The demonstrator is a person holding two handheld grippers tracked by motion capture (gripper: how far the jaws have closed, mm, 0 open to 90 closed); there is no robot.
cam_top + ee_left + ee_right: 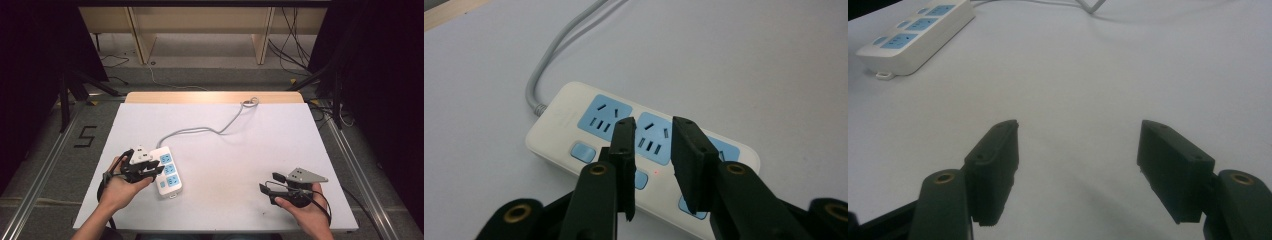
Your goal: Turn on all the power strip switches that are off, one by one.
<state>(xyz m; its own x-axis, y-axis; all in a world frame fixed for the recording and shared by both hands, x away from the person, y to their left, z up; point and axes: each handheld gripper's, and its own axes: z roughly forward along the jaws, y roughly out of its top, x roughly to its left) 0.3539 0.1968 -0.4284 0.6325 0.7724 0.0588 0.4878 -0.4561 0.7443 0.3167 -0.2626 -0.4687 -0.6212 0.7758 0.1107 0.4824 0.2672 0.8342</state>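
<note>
- left gripper view: my left gripper [653,132] hovers over the power strip [574,120] — jaws narrowly parted, gripping nothing.
- strip lies at the table's [240,150] left.
- right gripper [1078,145] — jaws wide, empty.

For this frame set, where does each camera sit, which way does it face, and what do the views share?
High view: above the person's side, looking forward and down on the table; both forearms, left gripper, right gripper.
Left gripper view: rides the left gripper, aimed down at the power strip; its two black fingers, slightly apart.
Right gripper view: rides the right gripper, looking low across the table; its fingers, wide apart.
Shared: all three show the power strip and its grey cable.
</note>
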